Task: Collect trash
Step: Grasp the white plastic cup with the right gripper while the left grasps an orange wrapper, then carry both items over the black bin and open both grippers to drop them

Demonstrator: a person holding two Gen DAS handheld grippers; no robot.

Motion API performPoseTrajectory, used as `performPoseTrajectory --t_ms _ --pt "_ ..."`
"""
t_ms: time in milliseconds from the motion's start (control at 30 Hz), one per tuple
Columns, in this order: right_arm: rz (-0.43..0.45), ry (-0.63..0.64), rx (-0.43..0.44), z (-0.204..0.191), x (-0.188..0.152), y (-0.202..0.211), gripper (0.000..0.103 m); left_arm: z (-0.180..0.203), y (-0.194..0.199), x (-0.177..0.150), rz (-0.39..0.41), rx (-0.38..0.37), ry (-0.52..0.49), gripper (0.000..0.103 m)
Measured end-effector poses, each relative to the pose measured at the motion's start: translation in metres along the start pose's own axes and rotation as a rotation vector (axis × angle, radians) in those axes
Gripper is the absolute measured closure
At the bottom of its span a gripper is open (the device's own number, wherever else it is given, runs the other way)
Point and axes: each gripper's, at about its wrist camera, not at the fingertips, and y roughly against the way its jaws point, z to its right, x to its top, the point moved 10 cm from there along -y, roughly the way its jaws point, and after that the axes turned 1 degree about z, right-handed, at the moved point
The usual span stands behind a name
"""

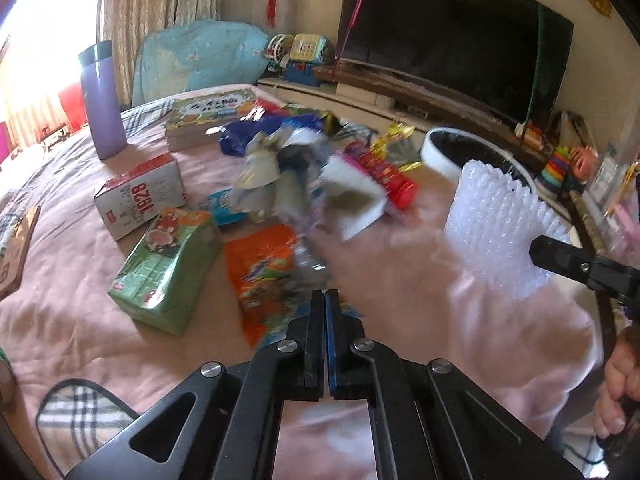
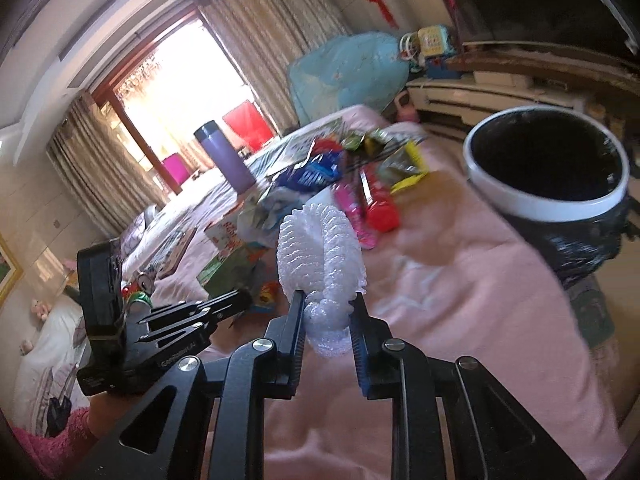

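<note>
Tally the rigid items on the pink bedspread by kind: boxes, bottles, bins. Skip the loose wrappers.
Boxes: 2, the white 1928 box and the green box
Bottles: 1, the purple bottle
Bins: 1, the white-rimmed bin
Total: 4

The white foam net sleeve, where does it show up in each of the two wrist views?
Left wrist view: the white foam net sleeve is at right of centre, pinched by the right gripper.
Right wrist view: centre, standing up between that gripper's fingers.
Shared landmark: the purple flask, upright on the pink bed behind it.
</note>
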Motion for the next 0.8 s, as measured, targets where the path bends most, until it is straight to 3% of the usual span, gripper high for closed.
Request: performPoseTrajectory --t_ms 100,200,233,267,333,367,500,567,667,800 --pt "0.026 -0.008 -0.014 0.011 0.006 0.011 0.082 0.011 0.01 0.006 0.034 -0.008 -0.008 0.103" --pt "0.038 -0.028 -0.023 0.021 0.011 0.018 0.082 0.005 0.013 0.007 0.037 0.028 0.032 0.101" --pt "0.039 -0.033 -0.024 0.024 0.01 0.019 0.082 -0.004 0.012 0.007 0.035 0.071 0.045 0.095" --pt "0.041 -0.038 -0.025 0.027 0.011 0.02 0.082 -0.01 0.01 0.006 0.032 0.112 0.054 0.081" --pt "0.043 -0.042 -0.023 0.029 0.01 0.022 0.082 -0.018 0.01 0.004 0.029 0.162 0.071 0.061" --pt "0.044 -0.045 -0.021 0.029 0.011 0.021 0.082 -0.021 0.007 0.005 0.029 0.179 0.074 0.06" --pt "0.044 -0.054 -0.018 0.032 0.012 0.019 0.082 -0.026 -0.009 0.004 -0.006 0.224 0.062 0.061" --pt "0.042 -0.059 -0.018 0.035 0.014 0.017 0.082 -0.024 -0.021 0.002 -0.04 0.207 0.061 0.085" --pt "0.049 -0.06 -0.02 0.04 0.014 0.02 0.082 -0.019 -0.021 0.003 -0.037 0.197 0.051 0.094" --pt "0.063 -0.063 -0.023 0.048 0.017 0.027 0.082 -0.008 -0.012 0.013 -0.023 0.133 0.065 0.096"
